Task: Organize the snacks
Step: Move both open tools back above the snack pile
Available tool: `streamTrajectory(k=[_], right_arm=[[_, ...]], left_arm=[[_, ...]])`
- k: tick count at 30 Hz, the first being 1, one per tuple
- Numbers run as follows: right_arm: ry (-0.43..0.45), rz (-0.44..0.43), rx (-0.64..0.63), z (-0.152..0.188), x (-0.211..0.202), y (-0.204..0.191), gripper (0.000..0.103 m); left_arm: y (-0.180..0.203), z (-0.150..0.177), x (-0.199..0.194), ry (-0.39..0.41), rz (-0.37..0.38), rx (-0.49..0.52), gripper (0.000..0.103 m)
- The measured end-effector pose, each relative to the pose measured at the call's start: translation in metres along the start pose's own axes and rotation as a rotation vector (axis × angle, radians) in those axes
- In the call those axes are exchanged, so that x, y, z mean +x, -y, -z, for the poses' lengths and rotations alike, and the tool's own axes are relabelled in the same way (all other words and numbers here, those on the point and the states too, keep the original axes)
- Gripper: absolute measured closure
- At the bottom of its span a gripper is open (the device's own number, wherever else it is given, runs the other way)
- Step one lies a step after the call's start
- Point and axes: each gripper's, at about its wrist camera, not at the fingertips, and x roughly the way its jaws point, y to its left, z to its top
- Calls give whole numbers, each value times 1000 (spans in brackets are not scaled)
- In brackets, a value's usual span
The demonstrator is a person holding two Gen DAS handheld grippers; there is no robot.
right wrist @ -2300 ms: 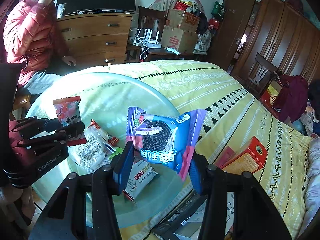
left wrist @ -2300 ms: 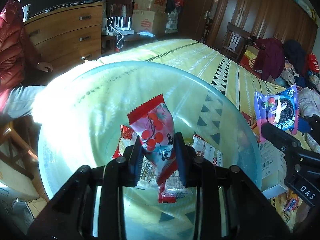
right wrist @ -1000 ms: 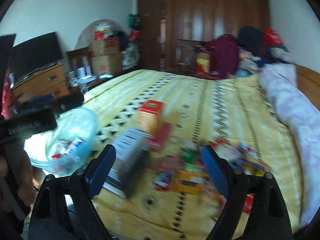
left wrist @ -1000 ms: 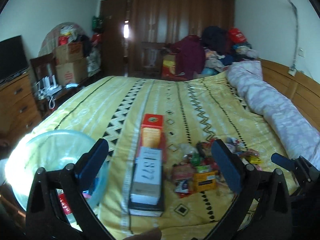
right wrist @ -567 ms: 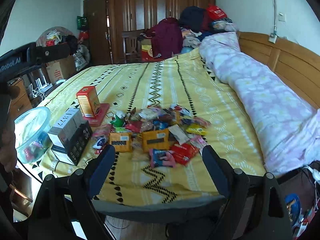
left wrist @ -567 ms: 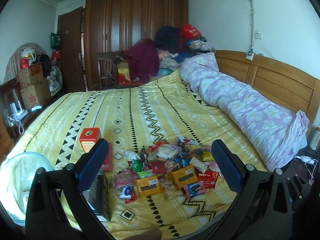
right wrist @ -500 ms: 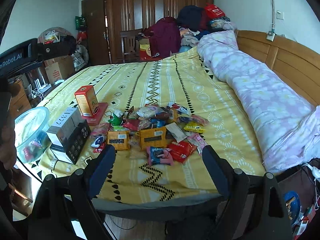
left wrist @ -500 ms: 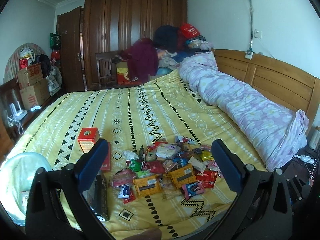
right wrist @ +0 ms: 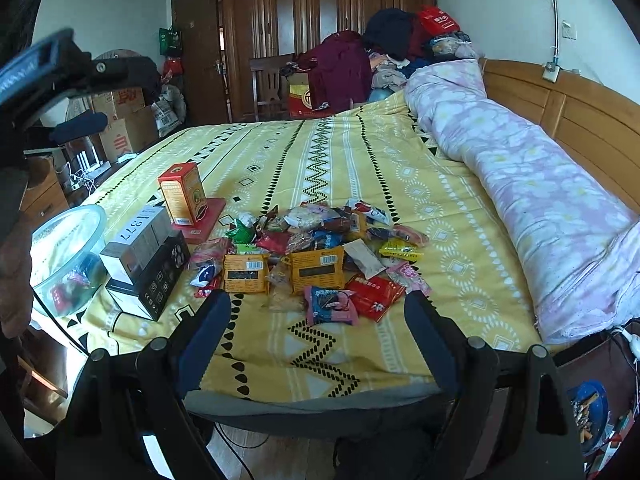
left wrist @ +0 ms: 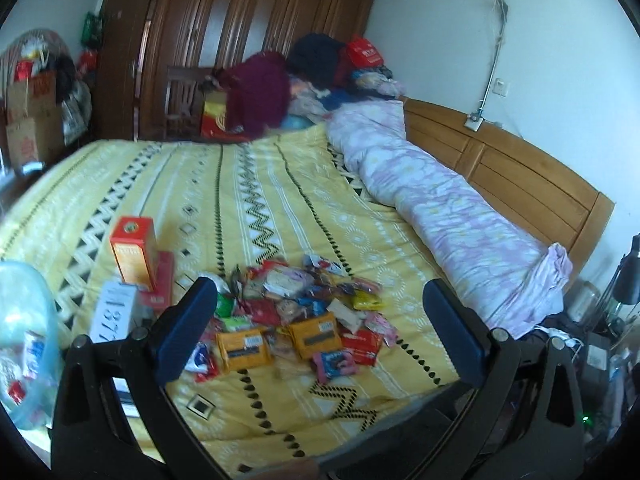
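- Between both spread jaws nothing is sitting: right gripper [right wrist: 316, 336] and left gripper [left wrist: 316, 328] are hanging released, empty.
- Just ahead, snack pile [right wrist: 316, 252] is lying on bedspread [right wrist: 360, 168]; pink-blue packet [right wrist: 330, 300] is nearest, so best taken singly.
- Far left, clear bowl [right wrist: 68, 256] is waiting.
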Motion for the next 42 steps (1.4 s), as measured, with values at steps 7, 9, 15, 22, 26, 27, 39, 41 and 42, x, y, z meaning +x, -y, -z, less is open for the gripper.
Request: streamTrajectory(k=[7, 9, 15, 22, 26, 27, 39, 41, 42], right_arm=[[-13, -16, -2, 5, 4, -3, 13], [-14, -17, 3, 6, 5, -3, 13], [-26, -31, 22, 10, 11, 2, 13], [-29, -84, 18, 10, 25, -7, 13], [-40, -113, 13, 11, 34, -12, 13], [-41, -117, 14, 12, 36, -13, 13], [-44, -114, 38, 13, 43, -1, 13], [-44, -114, 39, 13, 44, 0, 13], [-45, -115, 40, 13, 44, 0, 13]], left_arm=[[-2, 9, 4, -42, 38, -38, 0], [-4, 10, 5, -50, 53, -44, 0], [-6, 8, -3, 33, -180, 24, 0], [-42, 1, -16, 94, -421, 8, 0], [-52, 0, -26, 130, -497, 20, 0], [-54, -1, -27, 134, -505, 19, 0], [-48, -3, -24, 161, -552, 54, 0], [-49, -3, -24, 156, -552, 52, 0], [-49, -3, -24, 156, -553, 52, 0]])
